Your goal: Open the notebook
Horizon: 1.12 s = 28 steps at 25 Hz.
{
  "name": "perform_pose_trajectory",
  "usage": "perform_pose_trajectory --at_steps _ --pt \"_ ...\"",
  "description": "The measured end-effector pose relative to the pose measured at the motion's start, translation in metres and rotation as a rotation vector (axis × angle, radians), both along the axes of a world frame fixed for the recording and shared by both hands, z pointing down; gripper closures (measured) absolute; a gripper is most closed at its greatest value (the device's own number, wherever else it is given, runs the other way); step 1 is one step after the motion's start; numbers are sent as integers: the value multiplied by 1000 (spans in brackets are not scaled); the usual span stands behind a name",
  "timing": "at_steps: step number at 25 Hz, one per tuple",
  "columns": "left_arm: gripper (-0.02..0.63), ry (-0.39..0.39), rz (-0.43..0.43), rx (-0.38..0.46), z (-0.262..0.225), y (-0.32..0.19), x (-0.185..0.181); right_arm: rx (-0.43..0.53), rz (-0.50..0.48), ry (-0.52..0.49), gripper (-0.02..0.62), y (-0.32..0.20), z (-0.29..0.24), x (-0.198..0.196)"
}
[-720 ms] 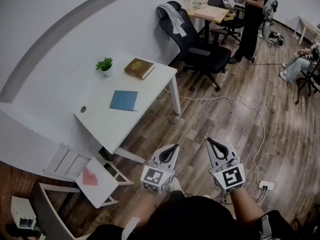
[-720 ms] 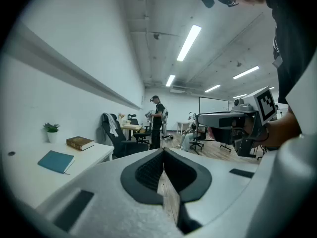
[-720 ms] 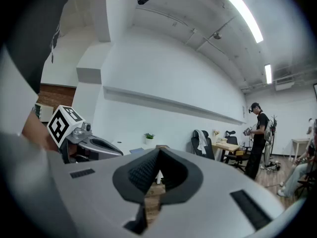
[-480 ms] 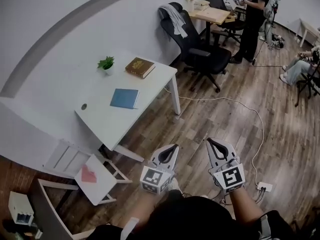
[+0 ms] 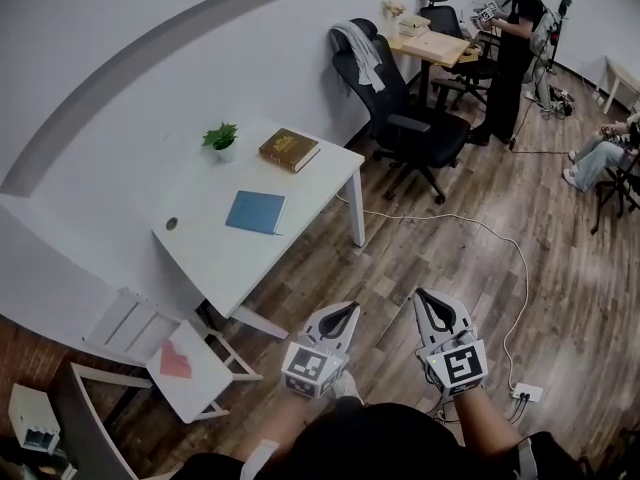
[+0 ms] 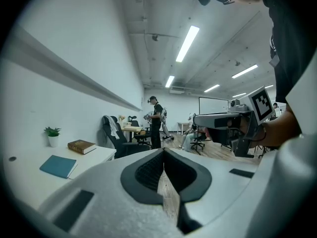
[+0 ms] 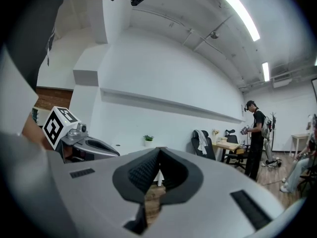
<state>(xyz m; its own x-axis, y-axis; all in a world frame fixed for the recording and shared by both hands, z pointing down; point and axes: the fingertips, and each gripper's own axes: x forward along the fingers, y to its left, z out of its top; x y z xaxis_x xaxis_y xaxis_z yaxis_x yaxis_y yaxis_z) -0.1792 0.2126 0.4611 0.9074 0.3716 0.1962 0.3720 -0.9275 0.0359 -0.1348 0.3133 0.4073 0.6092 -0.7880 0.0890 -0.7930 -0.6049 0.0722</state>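
Observation:
A closed blue notebook (image 5: 256, 212) lies flat in the middle of a white table (image 5: 220, 258); in the left gripper view the notebook (image 6: 58, 165) sits at the far left. My left gripper (image 5: 345, 311) and right gripper (image 5: 425, 296) hang side by side over the wooden floor, well short of the table, held by a person's hands. Both are shut with nothing between the jaws. In the left gripper view its jaws (image 6: 163, 151) meet at the tip, and the right gripper's jaws (image 7: 158, 151) do the same in its own view.
A brown book (image 5: 290, 149) and a small potted plant (image 5: 222, 138) stand at the table's far end. A black office chair (image 5: 410, 118) is right of the table. A white chair (image 5: 180, 363) stands at its near left. A cable (image 5: 500, 238) crosses the floor. People are at the back right.
The table and notebook have slid slightly right and down in the head view. Both grippers sit a little lower in the picture and stay shut.

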Motion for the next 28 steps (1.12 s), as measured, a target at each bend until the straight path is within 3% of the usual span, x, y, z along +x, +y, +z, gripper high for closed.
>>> perform_pose_trajectory --at_steps 13,19,23,28 --pt "600 1 62 -4 -2 -65 58 -36 50 5 594 -59 -4 50" --pt "600 -14 33 -24 6 -71 99 -19 58 -11 594 -61 -6 94" --pt "600 -6 -19 0 3 -74 146 17 -34 26 594 -72 -10 139" --pt "600 1 -107 -41 -11 -68 202 13 -156 31 594 -78 -10 191"
